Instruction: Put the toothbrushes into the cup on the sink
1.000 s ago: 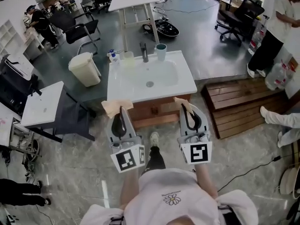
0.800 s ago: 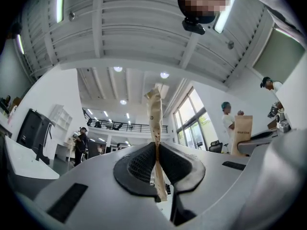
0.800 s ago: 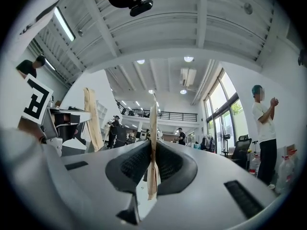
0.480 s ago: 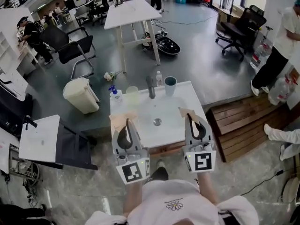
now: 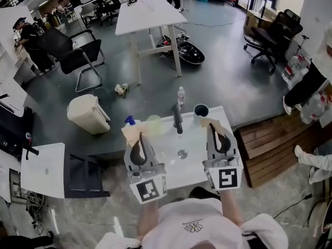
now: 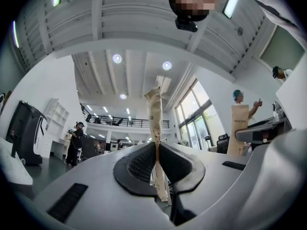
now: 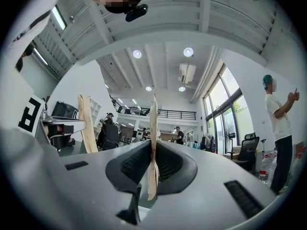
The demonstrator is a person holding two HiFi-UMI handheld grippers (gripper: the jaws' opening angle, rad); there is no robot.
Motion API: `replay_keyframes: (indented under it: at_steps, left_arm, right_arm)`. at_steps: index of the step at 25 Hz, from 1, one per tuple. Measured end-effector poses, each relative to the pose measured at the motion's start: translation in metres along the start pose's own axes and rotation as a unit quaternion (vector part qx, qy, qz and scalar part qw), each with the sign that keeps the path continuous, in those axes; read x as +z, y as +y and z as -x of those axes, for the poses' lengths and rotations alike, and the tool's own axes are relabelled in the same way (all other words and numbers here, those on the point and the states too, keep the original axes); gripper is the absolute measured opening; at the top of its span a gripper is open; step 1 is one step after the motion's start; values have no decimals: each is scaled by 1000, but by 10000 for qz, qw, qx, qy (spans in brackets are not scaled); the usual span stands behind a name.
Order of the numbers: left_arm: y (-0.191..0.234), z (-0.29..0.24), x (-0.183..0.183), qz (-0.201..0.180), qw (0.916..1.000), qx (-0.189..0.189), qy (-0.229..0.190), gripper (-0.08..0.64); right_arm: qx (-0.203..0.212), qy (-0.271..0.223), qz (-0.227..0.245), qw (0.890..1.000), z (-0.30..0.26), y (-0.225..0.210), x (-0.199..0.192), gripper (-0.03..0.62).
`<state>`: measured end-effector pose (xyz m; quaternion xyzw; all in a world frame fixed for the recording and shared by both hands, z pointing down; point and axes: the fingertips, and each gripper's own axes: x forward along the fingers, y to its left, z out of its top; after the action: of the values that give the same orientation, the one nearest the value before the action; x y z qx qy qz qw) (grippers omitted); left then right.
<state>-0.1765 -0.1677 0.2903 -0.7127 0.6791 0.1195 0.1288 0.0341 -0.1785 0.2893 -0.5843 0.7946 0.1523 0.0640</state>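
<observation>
Head view: a second before, the sink point(image 5: 189, 139) had stood well ahead of the person. By now it lay under both grippers, and the cup point(image 5: 201, 110) at its back edge sat just beyond the right gripper point(image 5: 214, 128). The left gripper point(image 5: 139, 136) was level with the right one but farther from the cup.

Left gripper view: the jaws were pinched on the left toothbrush point(image 6: 154, 111), a tan paper-wrapped stick poking up past the tips. Only ceiling and room lay beyond, with no cup in sight.

Right gripper view: much the same, with the jaws clamped on the right toothbrush point(image 7: 153, 123).

I'd say the walk-up was about over. Both toothbrushes were yet to go in, and the right one was nearest.
</observation>
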Motion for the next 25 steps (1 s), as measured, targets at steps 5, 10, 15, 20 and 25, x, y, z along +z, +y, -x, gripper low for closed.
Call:
replay_keyframes:
  at_steps: [5,10,15,20,25]
  left_arm:
    - [-1,-19,-12,1,9999,-53,112,35]
    - [-1,-28,-14,-43,9999,84,122,35]
    - [7,-32,-19,-112,9996,187,162,35]
    - [4,-31,-21,-179,9995,224,165,35]
    - [2,-32,-23,-286,9991,249,164,36]
  right_arm:
    - [61,128,-48,9999,-24,-5,-14,20]
    - [151,66,-85,9998,-40,-13,-19,20]
    - [262,267,-35,9993,-42,-14,-29,20]
    - [303,232,-303,9988,-45,-21,-31,20]
    - [279,591,-581,9962,-76,-45,-46,20]
